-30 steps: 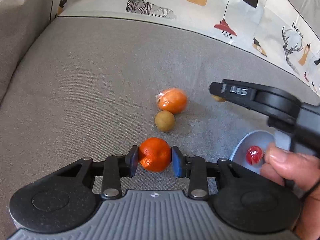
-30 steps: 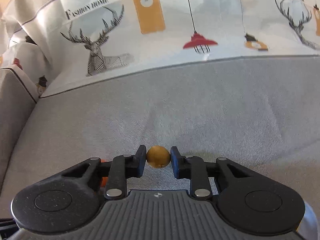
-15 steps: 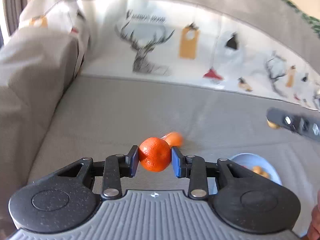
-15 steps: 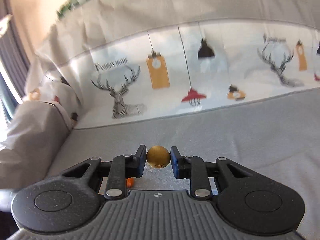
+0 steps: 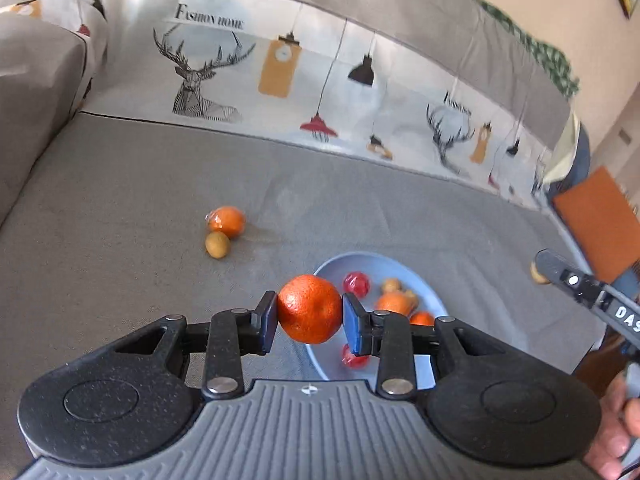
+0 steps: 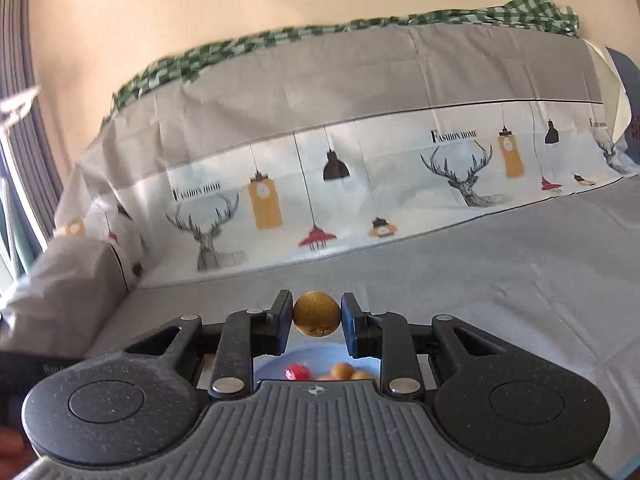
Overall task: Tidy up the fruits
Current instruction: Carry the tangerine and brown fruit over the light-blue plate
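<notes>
The left claw (image 5: 310, 316) pinches one round orange mandarin (image 5: 310, 309) above the pale blue plate (image 5: 434, 292); the right claw (image 6: 316, 318) grips one small round brown fruit (image 6: 316, 313); farther off, one wrapped orange (image 5: 227, 221) touches one brown fruit (image 5: 217, 244) on the grey sofa seat (image 5: 120, 200).

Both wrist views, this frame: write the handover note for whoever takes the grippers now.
Left gripper: shut on an orange, held at the near edge of the blue plate.
Right gripper: shut on a small brown fruit, above the plate's far side.
Done: several fruits already in the plate.
Left: drop both held fruits in, then collect the wrapped orange and brown fruit on the grey cover.
</notes>
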`<state>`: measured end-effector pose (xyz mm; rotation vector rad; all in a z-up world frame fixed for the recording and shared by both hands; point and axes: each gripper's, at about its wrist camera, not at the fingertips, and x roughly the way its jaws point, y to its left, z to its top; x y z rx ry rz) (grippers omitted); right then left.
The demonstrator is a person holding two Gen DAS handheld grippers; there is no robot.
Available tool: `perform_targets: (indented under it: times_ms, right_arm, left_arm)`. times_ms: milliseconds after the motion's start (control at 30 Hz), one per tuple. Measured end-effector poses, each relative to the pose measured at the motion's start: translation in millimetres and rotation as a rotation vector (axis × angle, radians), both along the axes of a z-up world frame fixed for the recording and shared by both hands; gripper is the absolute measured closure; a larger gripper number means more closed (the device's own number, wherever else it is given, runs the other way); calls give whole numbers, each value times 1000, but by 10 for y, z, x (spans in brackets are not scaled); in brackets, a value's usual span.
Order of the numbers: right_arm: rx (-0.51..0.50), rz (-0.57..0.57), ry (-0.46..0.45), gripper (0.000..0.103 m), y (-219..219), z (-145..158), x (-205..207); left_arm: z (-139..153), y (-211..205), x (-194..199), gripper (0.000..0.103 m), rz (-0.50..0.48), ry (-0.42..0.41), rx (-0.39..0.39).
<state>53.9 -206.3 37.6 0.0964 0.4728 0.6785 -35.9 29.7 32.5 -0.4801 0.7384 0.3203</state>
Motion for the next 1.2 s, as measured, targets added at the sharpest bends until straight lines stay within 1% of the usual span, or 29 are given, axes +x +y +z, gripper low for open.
perform_targets:
  times_ms: [133,200,233,300,333,367,400,433,467,567,733,867,1000,1200]
  right_arm:
    - [-73,38,-15,75,-7,-58,26]
    - [-98,48,-9,75,4,-151,79]
    - [-105,50,-2,75,2,-216,104]
    - [-99,56,18,76,-14,-414,153]
    - [-123,55,37,76,19,-510,208]
    - [-150,62,32,76,67,-522,254]
    - [-136,63,4,76,75,-509,269]
    - [-129,77,4,76,76,-519,299]
    - [-142,85,16,76,81,-539,335]
    - [-119,91,32,76,36,-544,409]
    - [-130,108,62,75,64,-604,498]
    - [-152,136,26,76,138,-579,414]
    - [-192,164,-8,75,219,-571,348]
    - [-206,161,-2,75,227,-575,359]
  left_arm:
    - [-105,13,100,65,-22,35,-7]
    - [-162,2,149,65,-35,55,-7]
    - [-188,-16,188,65,-45,66,5]
    - [-226,-71,258,65,-72,87,53]
    - [-233,-111,295,65,-91,92,84]
    - [-237,-146,325,65,-110,95,114]
    - [-241,-180,354,65,-128,95,141]
    - [-246,-208,375,65,-140,93,159]
    - [-258,-220,398,65,-148,92,167]
    - [-302,-259,473,65,-164,96,176]
    - [-352,-379,599,65,-204,92,193]
    - [-377,-467,648,65,-226,90,215]
    - [-399,-477,654,65,-225,97,224]
    - [-399,-445,632,65,-207,101,224]
